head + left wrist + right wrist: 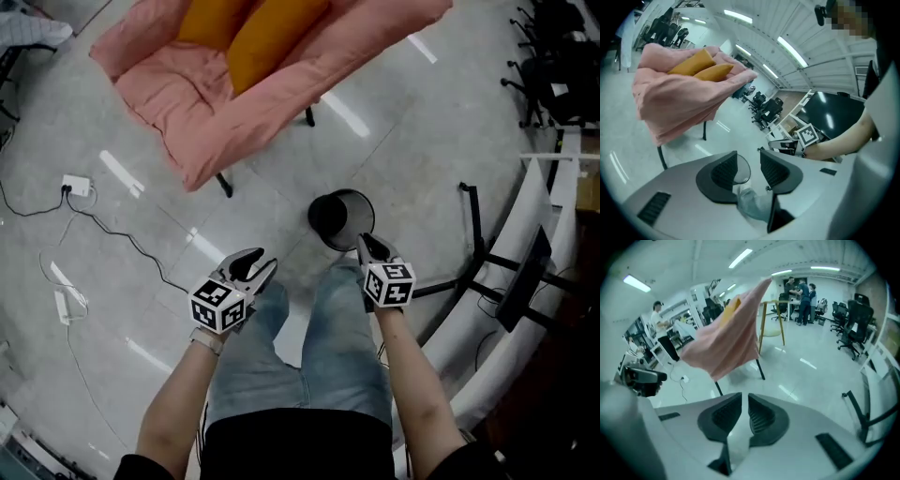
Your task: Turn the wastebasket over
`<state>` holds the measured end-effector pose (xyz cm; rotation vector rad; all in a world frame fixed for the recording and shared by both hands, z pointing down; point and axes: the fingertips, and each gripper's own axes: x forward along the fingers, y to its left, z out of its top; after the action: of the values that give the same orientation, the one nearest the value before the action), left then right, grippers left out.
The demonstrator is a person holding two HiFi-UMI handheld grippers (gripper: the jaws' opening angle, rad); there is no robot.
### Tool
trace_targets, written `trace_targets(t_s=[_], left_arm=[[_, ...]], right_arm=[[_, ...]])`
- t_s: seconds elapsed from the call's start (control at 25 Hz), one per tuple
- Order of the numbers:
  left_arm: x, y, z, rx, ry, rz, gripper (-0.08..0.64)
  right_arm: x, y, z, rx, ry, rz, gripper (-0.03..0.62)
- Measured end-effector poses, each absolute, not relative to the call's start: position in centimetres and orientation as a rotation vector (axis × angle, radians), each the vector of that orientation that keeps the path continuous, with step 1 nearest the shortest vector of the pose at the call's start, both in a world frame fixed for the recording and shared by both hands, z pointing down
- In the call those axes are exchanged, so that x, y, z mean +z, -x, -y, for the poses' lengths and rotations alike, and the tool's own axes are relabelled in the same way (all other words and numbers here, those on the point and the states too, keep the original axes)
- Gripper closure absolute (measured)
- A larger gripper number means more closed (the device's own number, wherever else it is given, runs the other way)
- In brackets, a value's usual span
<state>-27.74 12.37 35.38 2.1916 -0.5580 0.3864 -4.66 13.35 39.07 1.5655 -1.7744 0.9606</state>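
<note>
The black round wastebasket stands upright on the grey floor just ahead of my knees, its mouth up. Both grippers hang in the air above my jeans, well clear of it. My left gripper is to the basket's lower left; its jaws stand apart with nothing between them, and a round dark rim, apparently the basket's, shows through the gap. My right gripper hovers close above the basket's near right edge. Its jaws are drawn almost together with a slim gap, holding nothing.
A pink lounge chair with orange cushions stands beyond the basket to the left. A power strip and cables trail over the floor at left. A black stand and a white curved desk edge close off the right. People stand far back.
</note>
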Motion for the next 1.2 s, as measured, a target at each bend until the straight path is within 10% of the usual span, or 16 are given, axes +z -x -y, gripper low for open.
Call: trace_targets(t_s=[0.4,1.2], left_arm=[[13.9,18.4,-12.9,0.198,-2.334,0.388,0.545],[-8.8,4.5,-18.1,0.04,-2.713,-0.132,0.546]], right_arm=[[15.9,4.5,-16.3,1.002,-1.868,2.117,0.581],[-10.1,-0.9,-21.4,0.371,-2.111,2.421,0.581]])
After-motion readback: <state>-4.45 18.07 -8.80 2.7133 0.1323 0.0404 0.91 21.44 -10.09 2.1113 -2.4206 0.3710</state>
